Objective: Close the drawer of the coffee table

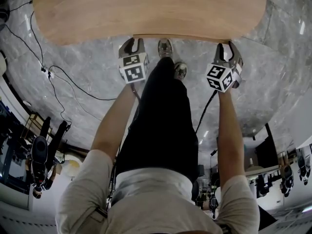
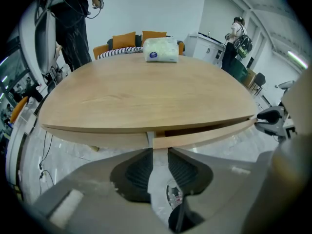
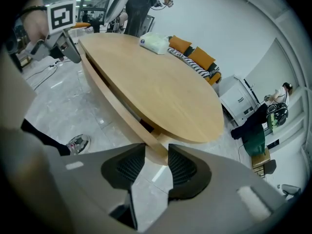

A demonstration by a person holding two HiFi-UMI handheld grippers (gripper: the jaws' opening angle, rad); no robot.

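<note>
The oval wooden coffee table [image 1: 146, 9] fills the top of the head view. Its drawer front [image 1: 180, 36] stands a little out from the near edge, with a dark gap behind it [image 2: 204, 130]. My left gripper [image 1: 133, 44] points down at the drawer's left end, its jaws [image 2: 159, 152] a narrow gap apart with nothing between them. My right gripper [image 1: 227, 47] is at the drawer's right end. In the right gripper view the wooden end [image 3: 146, 135] shows right at the open fingertips of this gripper [image 3: 157, 155]; I cannot tell whether it touches them.
A tissue pack [image 2: 161, 49] lies at the table's far side. My shoes [image 1: 165, 47] stand on the marble floor between the grippers. Cables [image 1: 53, 77] run over the floor at the left. A sofa with orange cushions [image 2: 131, 40] and a standing person [image 2: 236, 38] are beyond the table.
</note>
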